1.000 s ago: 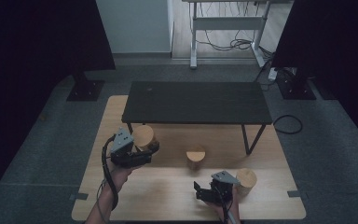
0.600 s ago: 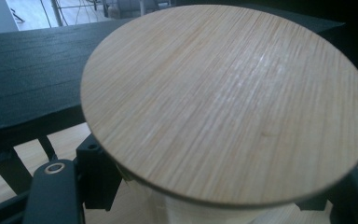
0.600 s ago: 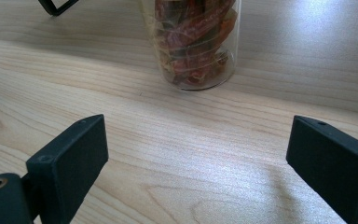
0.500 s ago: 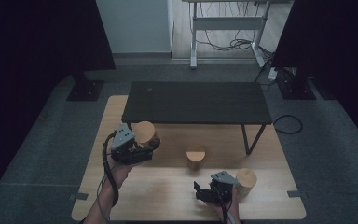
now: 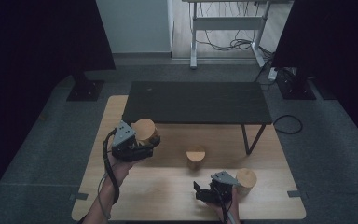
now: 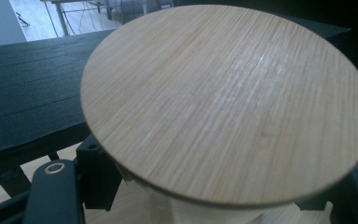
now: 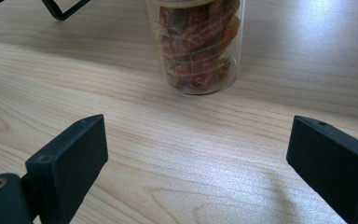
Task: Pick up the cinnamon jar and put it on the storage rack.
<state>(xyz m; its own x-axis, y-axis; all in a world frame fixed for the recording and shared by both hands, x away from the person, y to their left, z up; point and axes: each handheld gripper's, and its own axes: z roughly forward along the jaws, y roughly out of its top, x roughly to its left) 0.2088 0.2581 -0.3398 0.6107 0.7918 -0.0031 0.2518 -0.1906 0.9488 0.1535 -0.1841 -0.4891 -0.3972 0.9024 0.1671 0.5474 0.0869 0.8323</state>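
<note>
Currently my left claw (image 5: 142,142) grips a wooden-lidded jar (image 5: 145,130), lifted at nine o'clock beside the black desk (image 5: 196,102). My right claw (image 5: 205,192) rests wide open, empty. Two jars (image 5: 196,156) remain at three o'clock, unmoved.

Light wood table (image 5: 168,205) — two lidded jars (image 5: 196,157) standing, black bench (image 5: 196,102).

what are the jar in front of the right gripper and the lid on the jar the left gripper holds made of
Jar: clear glass by the look, possibly plastic; glossy, with the reddish contents visible through its wall. Lid: looks like bamboo or light wood, matte, with fine straight grain lines across its flat round top.
</note>
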